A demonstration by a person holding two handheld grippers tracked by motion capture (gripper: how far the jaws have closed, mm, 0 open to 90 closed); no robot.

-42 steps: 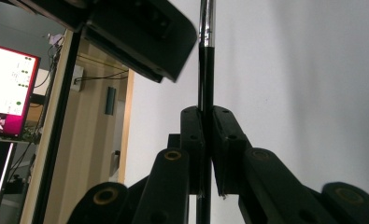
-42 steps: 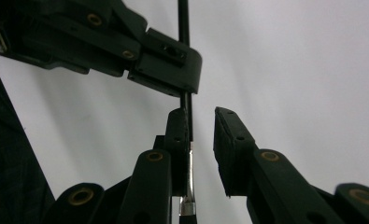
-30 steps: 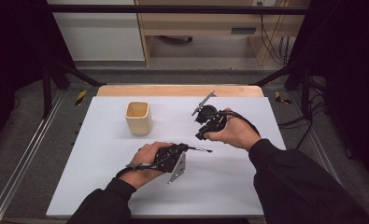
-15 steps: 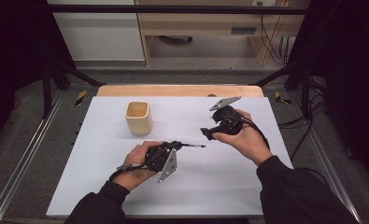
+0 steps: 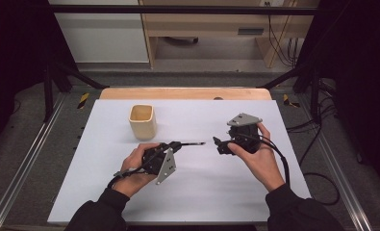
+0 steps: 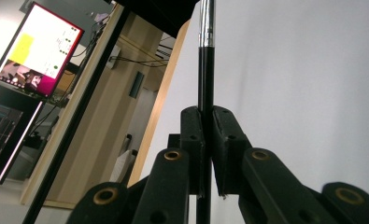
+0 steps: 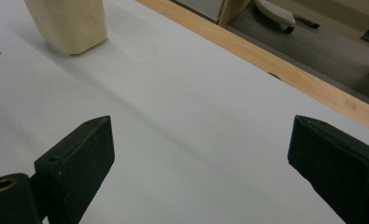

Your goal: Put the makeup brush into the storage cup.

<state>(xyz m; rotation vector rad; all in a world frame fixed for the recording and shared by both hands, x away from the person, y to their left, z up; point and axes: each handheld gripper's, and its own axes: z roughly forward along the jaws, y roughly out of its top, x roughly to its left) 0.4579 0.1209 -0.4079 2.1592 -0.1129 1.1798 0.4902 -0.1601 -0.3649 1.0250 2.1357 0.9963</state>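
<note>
Pen in your left tongs, cup standing by

Your left tongs are clamped tight on a black pen that juts level over the white table, toward your right tongs. Those have just been opening and gape wide, nothing between them. The beige cup stands upright behind your left hand; I can't tell what's inside.

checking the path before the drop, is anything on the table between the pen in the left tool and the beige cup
Nothing visible stands between them. The pen is clamped in the left tool, and only bare white table lies between it and the beige cup. The right tool sits off to the other side, jaws wide open and empty.
</note>
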